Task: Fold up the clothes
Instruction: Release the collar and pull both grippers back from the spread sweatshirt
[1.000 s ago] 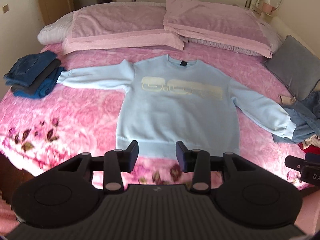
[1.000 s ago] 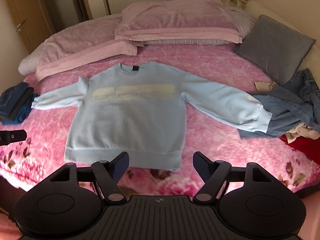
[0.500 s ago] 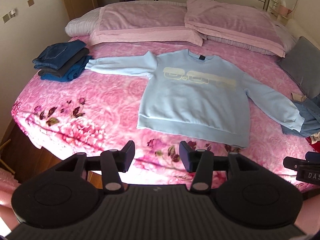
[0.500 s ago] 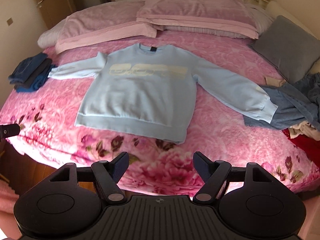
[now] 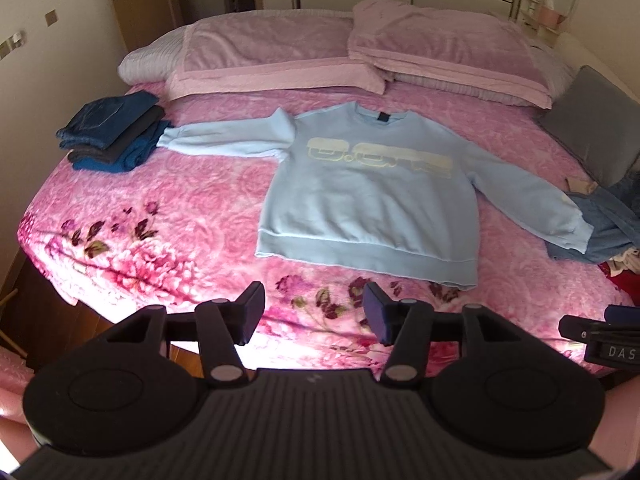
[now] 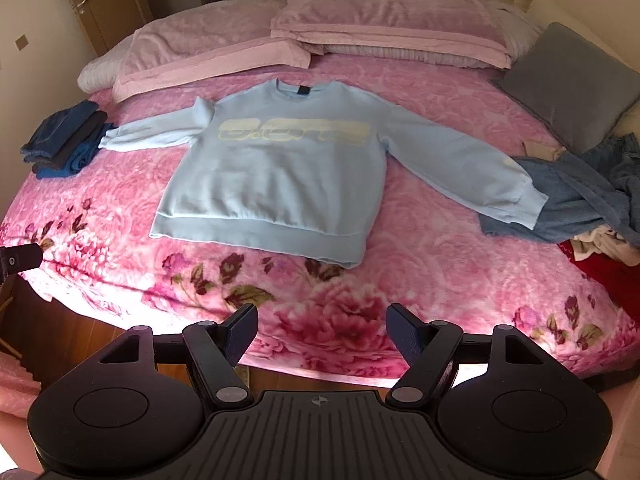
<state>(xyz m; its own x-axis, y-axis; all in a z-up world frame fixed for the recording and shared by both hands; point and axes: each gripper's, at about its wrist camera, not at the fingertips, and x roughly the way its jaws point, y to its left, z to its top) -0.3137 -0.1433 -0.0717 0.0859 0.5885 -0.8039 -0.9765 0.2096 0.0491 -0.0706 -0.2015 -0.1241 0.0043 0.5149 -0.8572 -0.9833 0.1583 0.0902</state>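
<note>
A light blue sweatshirt with a pale yellow chest print lies flat and face up on the pink floral bed, both sleeves spread out. It also shows in the right wrist view. My left gripper is open and empty, held back over the bed's near edge, short of the hem. My right gripper is open and empty, also back from the near edge. The right sleeve cuff rests on a heap of denim.
A stack of folded dark blue clothes sits at the bed's left. A heap of unfolded denim and other clothes lies at the right, with a grey cushion behind it. Pink pillows line the headboard. Wooden floor shows below the bed.
Both grippers have pulled back and up from the sweatshirt's hem toward the bed's near edge. The left gripper's jaws have opened wider. The sweatshirt has not moved.
</note>
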